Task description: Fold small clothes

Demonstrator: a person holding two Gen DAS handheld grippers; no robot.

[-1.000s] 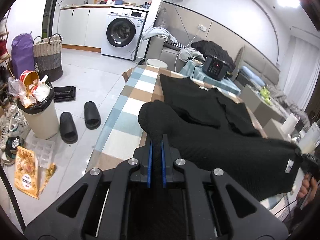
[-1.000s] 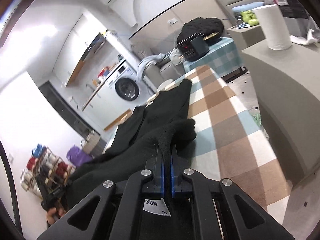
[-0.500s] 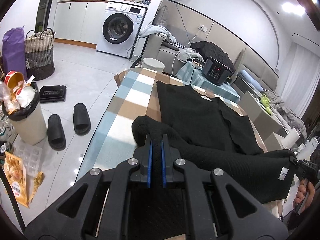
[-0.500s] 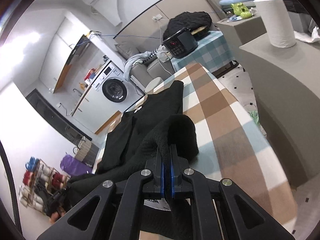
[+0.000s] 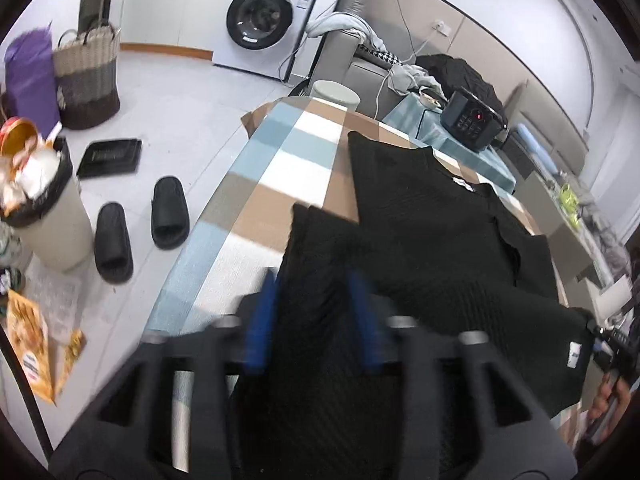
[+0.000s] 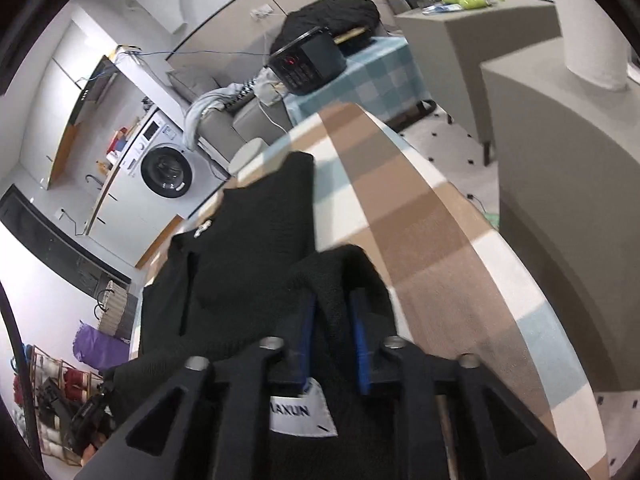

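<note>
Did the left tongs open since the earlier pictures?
Yes. The left tongs now stand apart, with the black garment loose between them on the checked tablecloth; earlier they pinched it.

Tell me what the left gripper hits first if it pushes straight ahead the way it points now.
Most likely the black garment itself: the left gripper is open, with folded black fabric lying between and just beyond its fingers on the checked tablecloth. Depth is hard to judge in this blurred view.

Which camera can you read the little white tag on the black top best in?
The right wrist view: the white cloth tag on the black knitted top sits close and readable. The left wrist view shows the tag tiny and unreadable.
</note>
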